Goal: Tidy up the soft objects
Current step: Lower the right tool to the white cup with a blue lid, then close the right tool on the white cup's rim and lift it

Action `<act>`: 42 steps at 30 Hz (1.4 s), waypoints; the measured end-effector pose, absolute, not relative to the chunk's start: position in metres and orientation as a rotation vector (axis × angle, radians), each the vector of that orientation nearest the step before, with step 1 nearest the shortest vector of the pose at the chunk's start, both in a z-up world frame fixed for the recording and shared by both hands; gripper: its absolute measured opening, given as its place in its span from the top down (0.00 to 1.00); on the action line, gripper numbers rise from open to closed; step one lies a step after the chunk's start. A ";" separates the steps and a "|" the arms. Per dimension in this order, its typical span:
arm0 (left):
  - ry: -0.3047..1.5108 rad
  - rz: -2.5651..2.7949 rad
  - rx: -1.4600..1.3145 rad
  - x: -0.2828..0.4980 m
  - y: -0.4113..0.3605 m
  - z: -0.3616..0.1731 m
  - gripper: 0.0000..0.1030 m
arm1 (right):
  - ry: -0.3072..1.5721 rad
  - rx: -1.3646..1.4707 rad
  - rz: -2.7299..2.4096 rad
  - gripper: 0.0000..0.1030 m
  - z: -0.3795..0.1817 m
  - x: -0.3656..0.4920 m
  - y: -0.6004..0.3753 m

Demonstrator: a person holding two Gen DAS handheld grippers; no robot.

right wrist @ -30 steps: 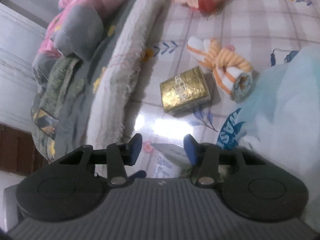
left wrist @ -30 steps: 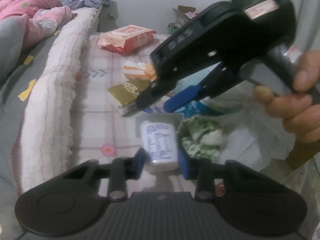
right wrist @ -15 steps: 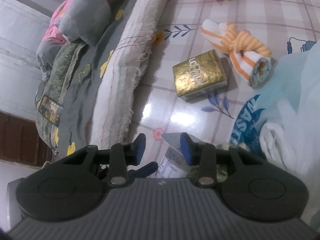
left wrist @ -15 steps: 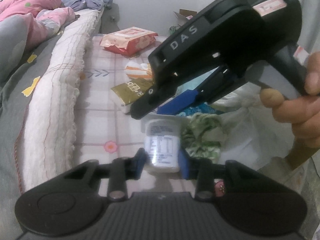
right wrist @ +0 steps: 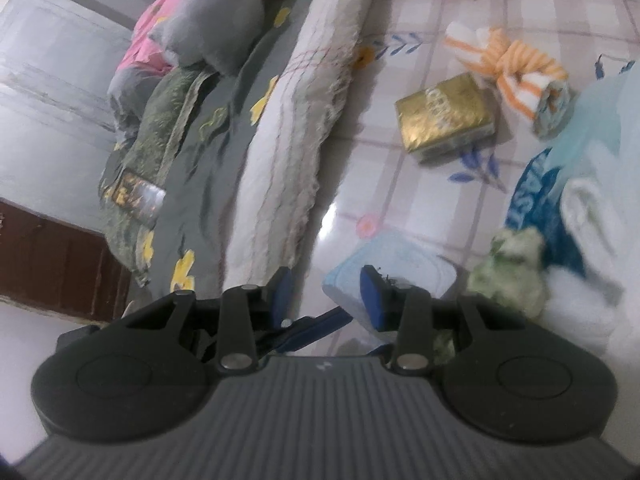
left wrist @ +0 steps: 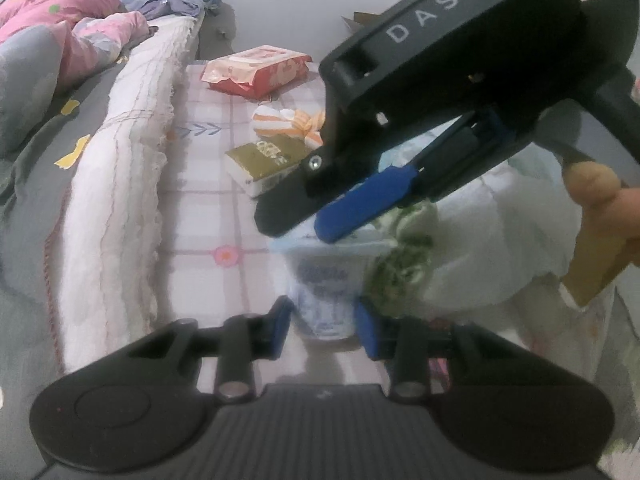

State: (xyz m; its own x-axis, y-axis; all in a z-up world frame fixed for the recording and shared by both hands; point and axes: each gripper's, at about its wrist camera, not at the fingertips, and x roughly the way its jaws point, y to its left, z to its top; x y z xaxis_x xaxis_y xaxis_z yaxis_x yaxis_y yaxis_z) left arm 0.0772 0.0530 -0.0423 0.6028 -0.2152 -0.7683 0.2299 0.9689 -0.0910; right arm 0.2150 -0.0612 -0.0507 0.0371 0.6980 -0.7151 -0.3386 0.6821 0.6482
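Note:
My left gripper is shut on a pale blue and white soft pack, held upright just above the checked tablecloth. The right gripper hangs over the pack's far end. In the right wrist view its fingertips stand narrowly apart, with only a corner of the pack behind the right finger and nothing pinched. A green and white crumpled cloth lies against the pack's right side, also seen as the cloth from the right wrist. One left finger shows below the right gripper.
A gold pack, an orange-striped rolled cloth and a red-pink wipes pack lie farther back. A white plastic bag with blue print fills the right. A white fringed blanket and bedding border the left.
The right gripper has drawn up and nearer, looming larger in the left wrist view, its jaws slightly narrower. The left gripper has shifted a little with the pack still in it.

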 end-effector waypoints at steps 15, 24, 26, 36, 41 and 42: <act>0.853 -0.262 0.072 0.047 0.058 -0.038 0.38 | 1.272 0.415 0.773 0.62 -0.052 0.207 -0.087; 0.850 -0.281 0.061 0.052 0.055 -0.042 0.37 | 1.264 0.417 0.725 0.61 -0.056 0.214 -0.091; 0.840 -0.285 0.061 0.053 0.054 -0.042 0.36 | 1.266 0.412 0.717 0.61 -0.057 0.216 -0.091; 0.817 -0.287 0.090 0.066 0.045 -0.046 0.39 | 1.333 0.391 0.707 0.62 -0.077 0.216 -0.079; 0.822 -0.280 0.059 0.067 0.048 -0.045 0.39 | 1.325 0.394 0.713 0.63 -0.075 0.213 -0.078; 0.821 -0.279 0.056 0.066 0.048 -0.044 0.39 | 1.323 0.397 0.715 0.64 -0.075 0.212 -0.079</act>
